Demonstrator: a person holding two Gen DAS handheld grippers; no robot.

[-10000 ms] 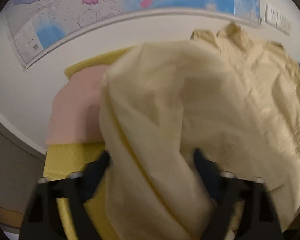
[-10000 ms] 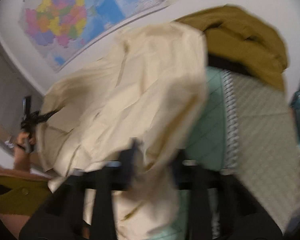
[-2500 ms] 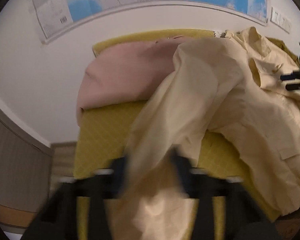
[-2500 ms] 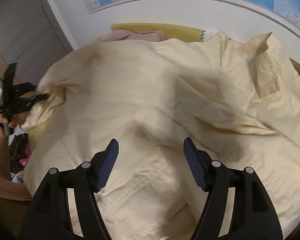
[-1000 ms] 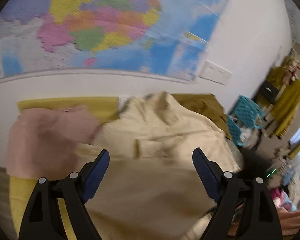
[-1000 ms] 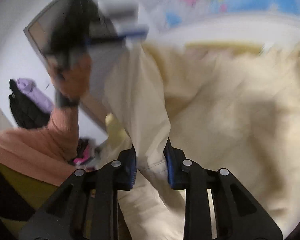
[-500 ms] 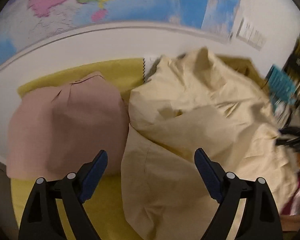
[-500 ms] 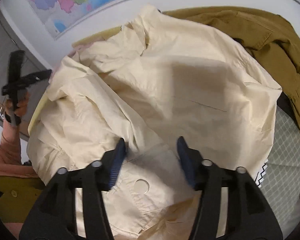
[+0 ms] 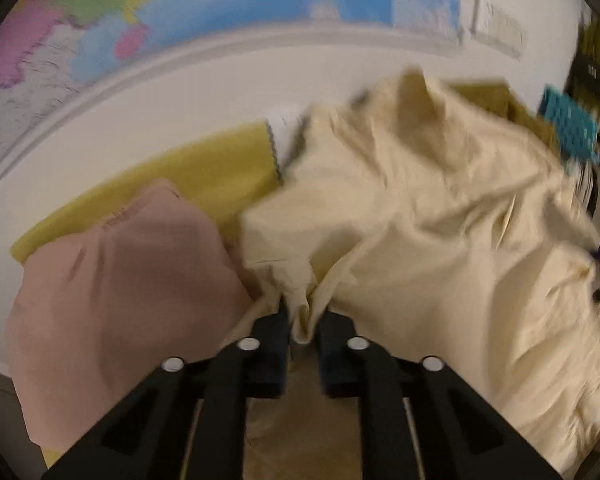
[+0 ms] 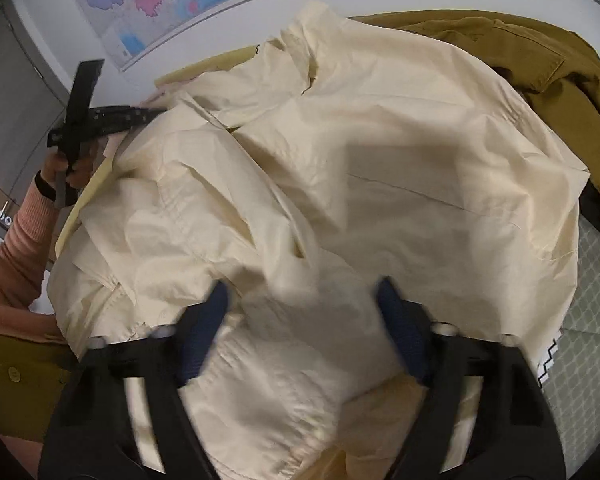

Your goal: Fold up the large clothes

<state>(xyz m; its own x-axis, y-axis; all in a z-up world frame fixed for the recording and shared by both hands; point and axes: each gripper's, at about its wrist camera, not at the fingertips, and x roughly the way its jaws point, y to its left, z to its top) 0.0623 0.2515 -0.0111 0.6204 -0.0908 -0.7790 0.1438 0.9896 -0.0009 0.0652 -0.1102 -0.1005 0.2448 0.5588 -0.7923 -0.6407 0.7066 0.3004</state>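
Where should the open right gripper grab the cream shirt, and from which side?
Probably the shirt's near hem, just ahead of the open right gripper; come in low from the near side. The left gripper already pinches the far-left edge, so this balances it.

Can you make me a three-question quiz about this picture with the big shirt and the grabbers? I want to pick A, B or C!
1. Where is the pink garment?
A. left of the cream shirt
B. on top of it
C. on the floor

2. What colour is the jacket beside the cream shirt?
A. blue
B. olive-brown
C. red

3. What is the left gripper doing?
A. wide open
B. holding a book
C. pinching cream cloth

Answers:
1 A, the left wrist view shows it lying left of the shirt.
2 B, it lies olive-brown at the shirt's far right.
3 C, a fold sits between its closed fingers, while the right gripper is open.
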